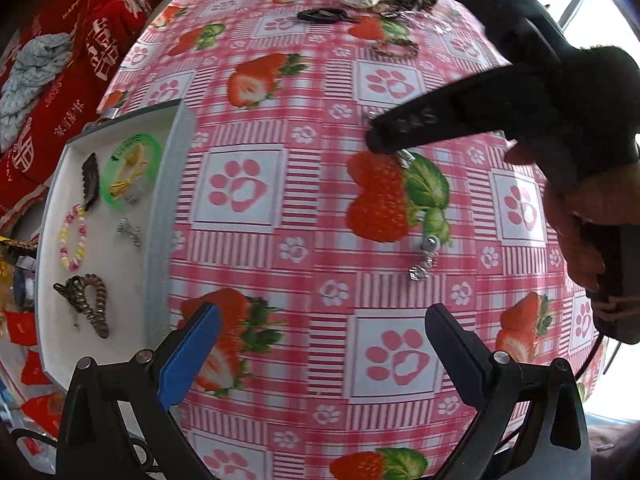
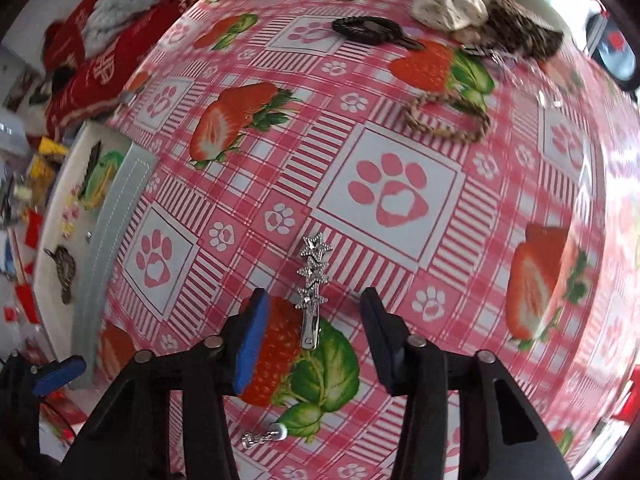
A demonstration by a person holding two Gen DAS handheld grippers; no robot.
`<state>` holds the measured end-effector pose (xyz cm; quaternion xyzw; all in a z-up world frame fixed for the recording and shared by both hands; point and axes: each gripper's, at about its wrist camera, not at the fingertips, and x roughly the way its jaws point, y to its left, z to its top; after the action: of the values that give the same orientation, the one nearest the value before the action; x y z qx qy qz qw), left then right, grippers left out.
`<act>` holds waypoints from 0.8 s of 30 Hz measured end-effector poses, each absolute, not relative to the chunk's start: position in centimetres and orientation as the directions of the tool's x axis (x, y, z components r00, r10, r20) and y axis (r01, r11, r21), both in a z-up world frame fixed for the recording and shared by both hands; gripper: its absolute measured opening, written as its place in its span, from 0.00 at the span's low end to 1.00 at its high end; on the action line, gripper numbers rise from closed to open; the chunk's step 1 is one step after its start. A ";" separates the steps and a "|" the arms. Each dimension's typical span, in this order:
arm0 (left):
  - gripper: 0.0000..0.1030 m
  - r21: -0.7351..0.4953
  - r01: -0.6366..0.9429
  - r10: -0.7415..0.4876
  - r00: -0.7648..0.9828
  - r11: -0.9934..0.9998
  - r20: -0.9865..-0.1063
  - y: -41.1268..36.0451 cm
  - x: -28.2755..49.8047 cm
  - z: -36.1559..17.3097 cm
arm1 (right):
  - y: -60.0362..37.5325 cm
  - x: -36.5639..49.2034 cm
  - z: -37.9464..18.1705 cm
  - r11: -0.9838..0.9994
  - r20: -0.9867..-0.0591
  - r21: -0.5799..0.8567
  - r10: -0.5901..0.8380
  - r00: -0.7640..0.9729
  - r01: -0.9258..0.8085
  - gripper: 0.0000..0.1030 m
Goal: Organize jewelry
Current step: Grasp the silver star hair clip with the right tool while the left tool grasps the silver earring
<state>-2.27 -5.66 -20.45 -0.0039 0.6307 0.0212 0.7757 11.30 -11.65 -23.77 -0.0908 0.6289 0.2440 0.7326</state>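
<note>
- Fingers of my right gripper [image 2: 310, 338] point steeply down at the tabletop [image 2: 400, 184], jaws partly apart with nothing pinched. I judge this stance is meant to straddle the star hair clip [image 2: 312, 292] before a squeeze.
- Star hair clip lies flat on the cloth between the two fingers, its plain metal end nearest the gripper and its star end running out ahead past the fingertips. Neither blue pad appears to touch it; the gap looks a bit wider on the right side.
- Second small silver piece, a dangly earring [image 2: 264, 436], sits behind and below the left finger, apart from the clip. In the left wrist view it lies ahead of my left gripper [image 1: 320, 344], between the fingers' line and slightly right.
- Left gripper fingers stand wide and empty, hovering over bare cloth. I judge it waits so it stays clear of the right one's reach.
- Tray [image 1: 160, 216] lies off to the left of the left fingers, already holding a bead bracelet [image 1: 74, 238], a spiral hair tie [image 1: 88, 304] and a green disc [image 1: 130, 170]. Sorted pieces evidently go there.
- More loose items, a braided band [image 2: 448, 120] and a dark hair tie [image 2: 368, 30], lie well ahead of the right fingers.
</note>
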 end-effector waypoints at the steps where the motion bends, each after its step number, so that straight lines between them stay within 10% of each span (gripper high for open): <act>1: 1.00 0.018 -0.036 0.025 0.203 0.999 -0.979 -5.8 -2.2 -20.5 | -11.5 11.3 -23.8 0.861 -0.968 0.160 0.234 0.097 -0.483 0.40; 7: 0.95 0.004 0.003 0.004 0.209 1.000 -0.978 -7.2 -1.2 -21.2 | -11.8 11.4 -23.8 0.847 -0.971 0.112 0.204 0.124 -0.520 0.18; 14: 0.90 -0.022 0.059 -0.032 0.191 0.998 -0.981 -9.2 0.0 -22.7 | -13.1 11.7 -23.7 0.859 -0.966 0.147 0.232 0.117 -0.490 0.17; 24: 0.52 -0.050 0.121 -0.068 0.155 0.991 -0.986 -11.0 0.9 -24.7 | -15.3 12.3 -23.8 0.872 -0.952 0.231 0.295 0.086 -0.431 0.17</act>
<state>0.90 -11.00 -24.72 0.0205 0.6470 -0.0624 0.7596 12.33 -15.28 -23.75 -0.0543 0.6292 0.2470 0.7349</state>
